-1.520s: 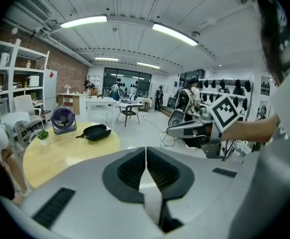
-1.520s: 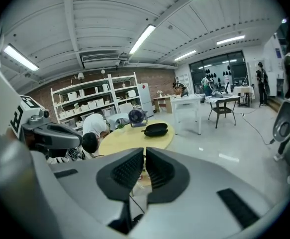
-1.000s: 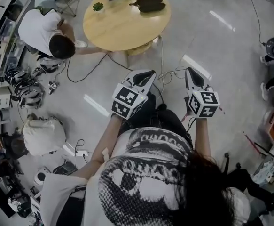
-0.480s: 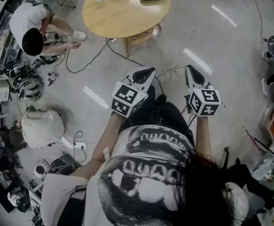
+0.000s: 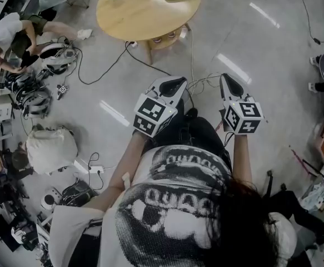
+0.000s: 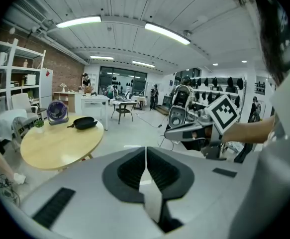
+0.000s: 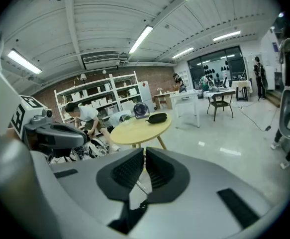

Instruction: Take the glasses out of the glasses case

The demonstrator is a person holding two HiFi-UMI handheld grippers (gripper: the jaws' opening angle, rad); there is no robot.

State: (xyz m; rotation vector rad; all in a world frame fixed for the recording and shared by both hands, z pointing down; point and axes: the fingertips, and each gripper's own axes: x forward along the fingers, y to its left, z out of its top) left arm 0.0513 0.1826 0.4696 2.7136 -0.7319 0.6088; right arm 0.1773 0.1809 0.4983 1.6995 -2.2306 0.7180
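The person wears a white short-sleeved T-shirt (image 5: 175, 207) with a large black halftone graphic across it, plus dark trousers (image 5: 200, 138), and has long dark hair (image 5: 245, 221). The left gripper (image 5: 175, 83) and the right gripper (image 5: 228, 82) are built alike. Each has a smooth pale-grey shell, a black recess lined with ribbed pads (image 6: 162, 171), and short black slots (image 7: 237, 200) set into the housing. Each also carries a white cube (image 5: 153, 114) printed with black square markers.
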